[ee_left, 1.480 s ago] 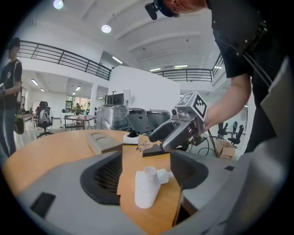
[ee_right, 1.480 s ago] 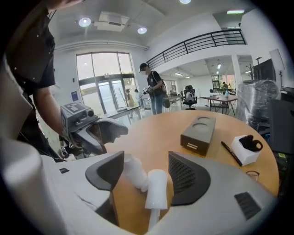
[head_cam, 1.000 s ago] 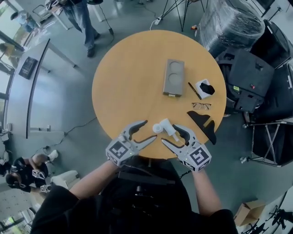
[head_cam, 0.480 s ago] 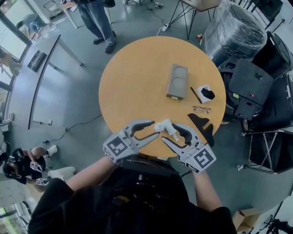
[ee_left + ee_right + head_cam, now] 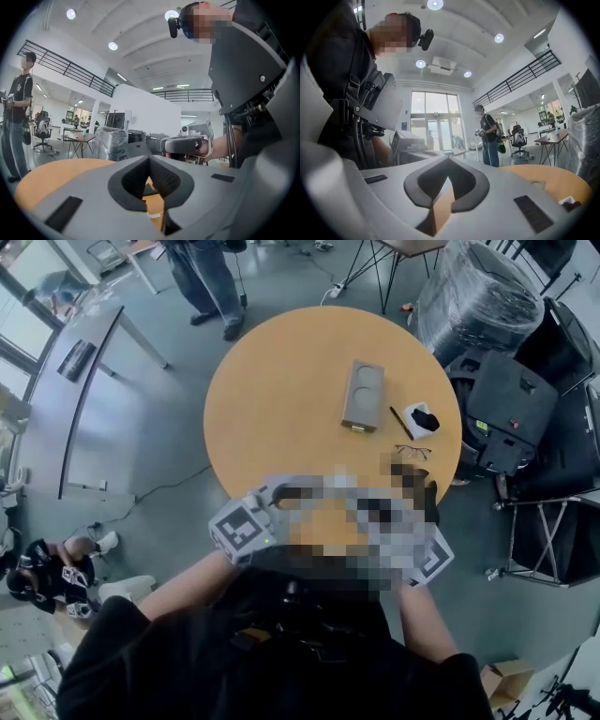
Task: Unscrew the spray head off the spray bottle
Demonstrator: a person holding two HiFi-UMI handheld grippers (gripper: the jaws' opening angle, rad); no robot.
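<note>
Both grippers are held low at the near edge of the round wooden table, side by side in front of the person.

Left gripper: fingers pressed together tip to tip, nothing between them. Only tabletop shows through the notch behind the tips.

Right gripper: same condition, fingers closed against each other, nothing clamped.

The two tools face one another. In the left gripper view, the other tool and the right hand holding it sit just across.

Spray bottle: cannot be made out. The stretch of table edge between the grippers is hidden in the head view, and neither gripper view shows the bottle or its spray head.

Further back on the table, well apart from the grippers:
- a grey block with two round recesses
- a dark pen just to the block's right
- a small white holder with something black in it
- a pair of glasses, nearer the edge

One bystander stands on the floor beyond the table.
</note>
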